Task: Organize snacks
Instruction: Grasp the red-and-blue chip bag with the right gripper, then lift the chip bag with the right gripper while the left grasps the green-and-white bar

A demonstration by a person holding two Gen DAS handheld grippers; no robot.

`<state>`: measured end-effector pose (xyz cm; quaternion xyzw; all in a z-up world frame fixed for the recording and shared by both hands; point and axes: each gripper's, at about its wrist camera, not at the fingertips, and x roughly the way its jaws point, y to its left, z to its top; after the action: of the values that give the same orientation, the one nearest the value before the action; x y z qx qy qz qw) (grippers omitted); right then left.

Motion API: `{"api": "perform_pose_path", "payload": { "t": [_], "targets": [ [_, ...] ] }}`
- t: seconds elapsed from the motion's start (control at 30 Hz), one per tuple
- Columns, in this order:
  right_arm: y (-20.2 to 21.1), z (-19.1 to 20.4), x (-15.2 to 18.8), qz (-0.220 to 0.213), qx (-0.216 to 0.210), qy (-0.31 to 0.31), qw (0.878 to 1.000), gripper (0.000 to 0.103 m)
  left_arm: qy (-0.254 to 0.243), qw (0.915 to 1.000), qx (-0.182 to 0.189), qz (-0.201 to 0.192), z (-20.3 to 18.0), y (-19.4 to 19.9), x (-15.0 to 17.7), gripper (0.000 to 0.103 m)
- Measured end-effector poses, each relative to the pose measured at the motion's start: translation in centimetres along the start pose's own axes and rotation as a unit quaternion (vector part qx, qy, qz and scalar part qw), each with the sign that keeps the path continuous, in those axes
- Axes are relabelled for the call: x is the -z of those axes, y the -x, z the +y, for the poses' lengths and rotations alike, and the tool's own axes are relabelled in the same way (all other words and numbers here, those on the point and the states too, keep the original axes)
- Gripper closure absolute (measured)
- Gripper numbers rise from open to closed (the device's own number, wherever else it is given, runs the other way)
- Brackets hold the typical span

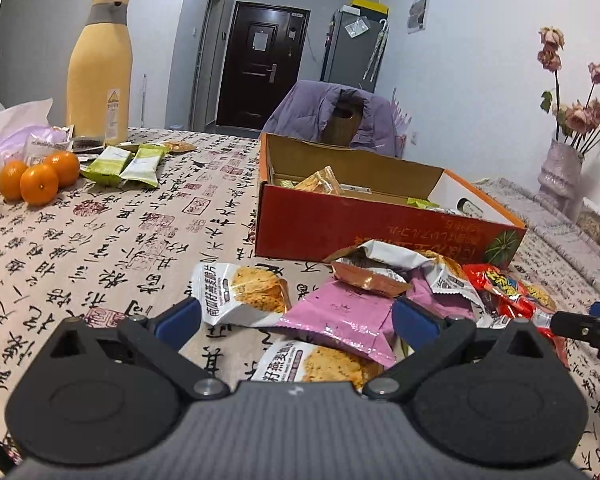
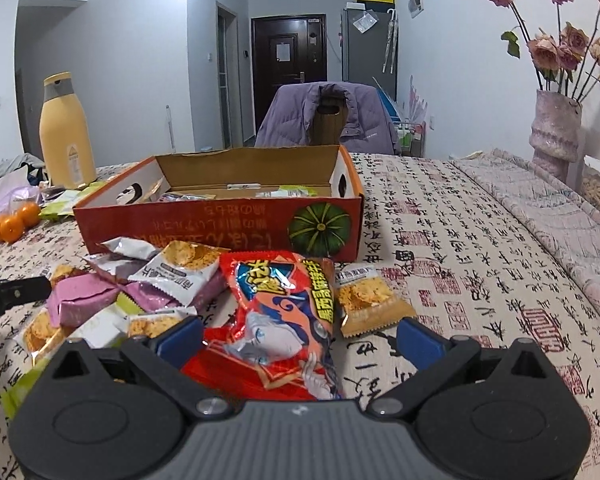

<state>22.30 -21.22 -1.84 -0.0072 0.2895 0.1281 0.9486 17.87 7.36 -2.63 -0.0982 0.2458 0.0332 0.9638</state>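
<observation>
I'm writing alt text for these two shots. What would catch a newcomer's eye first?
The red cardboard box with a green pumpkin printed on its side, standing open mid-table, draws the eye first. In front of it lies a heap of snack packets, topped by a bright red cartoon bag between the open right claw's fingers. At the far left, a tall yellow flask stands behind three oranges.

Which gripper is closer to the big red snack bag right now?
Right. The right gripper is open with the red snack bag lying between its fingers. The left gripper, also open, sits over the pink packet, with the red bag off to its right.
</observation>
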Motion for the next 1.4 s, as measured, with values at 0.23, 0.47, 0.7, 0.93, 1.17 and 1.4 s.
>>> {"api": "perform_pose_path", "payload": {
  "t": [0.23,0.47,0.7,0.93,1.17,1.4],
  "targets": [
    [-2.4,0.5,-1.5,0.034,-0.005,0.0,0.999,0.013,0.01,0.9999,0.002,-0.006,0.3,0.1,0.3,0.0],
    [-5.3,1.8,-1.6,0.069,0.005,0.007,0.998,0.024,0.001,1.0,0.0,-0.008,0.0,0.3,0.5,0.0],
    [-4.7,1.9,-0.8,0.054,0.015,0.007,0.998,0.05,0.011,0.9999,0.002,0.0,0.3,0.0,0.4,0.0],
    [-1.9,1.2,0.1,0.02,0.019,-0.007,1.0,0.052,0.004,1.0,-0.006,0.006,0.1,-0.1,0.3,0.0],
    [2.4,1.3,0.5,-0.028,0.019,0.003,0.999,0.052,-0.008,0.9999,0.001,0.011,-1.9,1.5,-0.1,0.0],
    [3.8,1.4,1.2,-0.039,0.009,-0.004,0.999,0.052,-0.063,0.9969,0.029,0.038,-5.9,2.1,0.7,0.0]
  ]
}}
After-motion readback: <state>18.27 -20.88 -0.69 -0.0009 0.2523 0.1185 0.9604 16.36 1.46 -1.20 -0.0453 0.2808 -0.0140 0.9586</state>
